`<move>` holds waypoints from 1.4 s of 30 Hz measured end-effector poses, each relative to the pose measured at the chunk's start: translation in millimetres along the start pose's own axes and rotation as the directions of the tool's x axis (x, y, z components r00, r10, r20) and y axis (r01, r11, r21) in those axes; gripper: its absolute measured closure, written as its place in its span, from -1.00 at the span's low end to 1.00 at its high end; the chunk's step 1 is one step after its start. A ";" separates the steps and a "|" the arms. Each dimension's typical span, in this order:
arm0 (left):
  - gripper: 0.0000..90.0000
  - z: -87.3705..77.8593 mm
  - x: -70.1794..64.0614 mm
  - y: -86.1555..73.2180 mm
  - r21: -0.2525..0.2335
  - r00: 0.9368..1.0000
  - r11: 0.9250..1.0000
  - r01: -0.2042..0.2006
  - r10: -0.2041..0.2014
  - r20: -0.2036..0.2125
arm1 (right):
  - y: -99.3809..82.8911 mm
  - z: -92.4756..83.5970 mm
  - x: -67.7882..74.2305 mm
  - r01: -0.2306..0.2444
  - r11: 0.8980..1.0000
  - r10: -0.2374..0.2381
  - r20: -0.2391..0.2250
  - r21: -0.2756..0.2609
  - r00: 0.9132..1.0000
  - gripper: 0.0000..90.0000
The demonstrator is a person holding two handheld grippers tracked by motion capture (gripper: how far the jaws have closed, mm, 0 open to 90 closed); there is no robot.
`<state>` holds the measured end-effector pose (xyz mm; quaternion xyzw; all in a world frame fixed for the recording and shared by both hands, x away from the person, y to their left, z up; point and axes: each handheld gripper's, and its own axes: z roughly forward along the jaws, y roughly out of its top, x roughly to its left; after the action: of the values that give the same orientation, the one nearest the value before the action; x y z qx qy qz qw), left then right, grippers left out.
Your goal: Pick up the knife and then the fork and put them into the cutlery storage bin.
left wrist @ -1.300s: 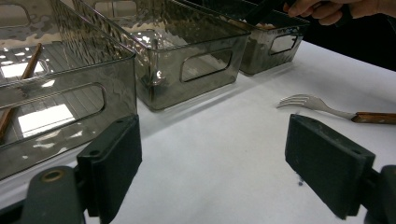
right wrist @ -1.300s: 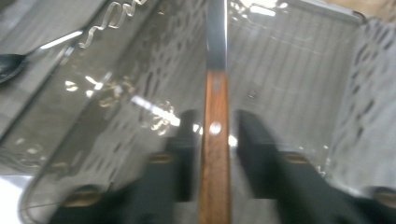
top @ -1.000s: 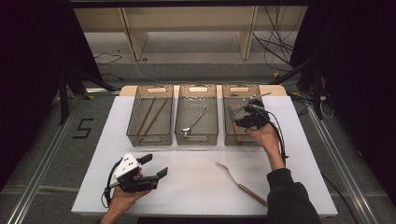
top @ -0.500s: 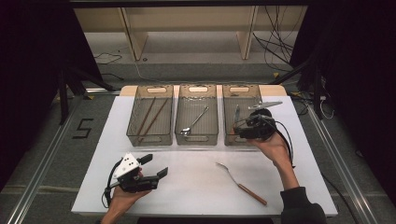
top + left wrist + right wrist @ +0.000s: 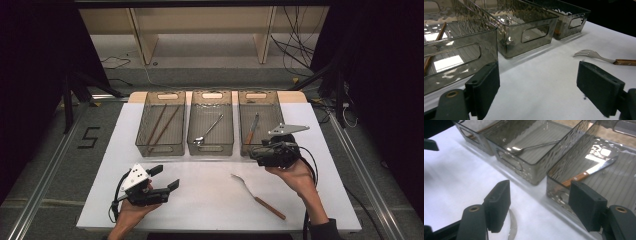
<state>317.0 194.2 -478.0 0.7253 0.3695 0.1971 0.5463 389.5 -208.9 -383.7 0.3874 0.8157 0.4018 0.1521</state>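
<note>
High view: chopsticks (image 5: 159, 125), spoon (image 5: 208, 129), knife (image 5: 251, 129) binned separately; both grippers' fingers spread

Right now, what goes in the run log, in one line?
right hand-held gripper: open, empty, jaws just opened | wooden-handled knife: in right smoky plastic bin | wooden-handled metal fork: on white table
</note>
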 end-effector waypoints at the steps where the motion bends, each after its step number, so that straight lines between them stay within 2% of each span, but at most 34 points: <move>1: -0.59 -0.2 -0.5 0.1 0.000 1.000 1.000 0.000 0.000 -0.001 | -1.4 -0.8 0.5 0.002 1.000 -0.003 -0.005 -0.001 1.000 -0.24; 14: -0.59 -0.6 -2.1 0.1 -0.007 1.000 1.000 0.005 -0.005 0.006 | -19.3 -2.4 12.2 0.024 0.997 -0.021 -0.039 0.073 0.999 -0.35; 26: -0.59 -0.3 -2.2 -0.2 -0.006 1.000 1.000 0.006 -0.006 0.007 | -32.5 -2.9 21.8 0.057 0.985 -0.049 -0.050 0.164 0.998 -0.35; 30: -0.59 -0.3 -2.5 -0.1 -0.006 1.000 1.000 0.004 -0.004 0.008 | -35.7 -3.6 24.9 0.068 0.978 -0.059 -0.050 0.196 0.997 -0.35; 36: -0.59 -0.4 -2.4 -0.1 -0.003 1.000 1.000 -0.001 0.001 0.010 | -41.6 -2.1 28.5 0.088 0.962 -0.076 -0.053 0.259 0.996 -0.29; 39: -0.59 -0.5 -2.2 -0.2 -0.001 1.000 1.000 -0.002 0.002 0.010 | -45.7 0.6 30.6 0.100 0.949 -0.091 -0.045 0.298 0.995 -0.26; 42: -0.59 -0.5 -2.4 0.0 -0.007 1.000 1.000 0.003 -0.003 0.009 | -49.9 2.5 32.8 0.112 0.938 -0.095 -0.068 0.328 0.993 -0.20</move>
<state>315.1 192.7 -477.6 0.7237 0.3674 0.1942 0.5510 344.0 -201.6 -421.8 0.3535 0.8945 0.2603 0.0848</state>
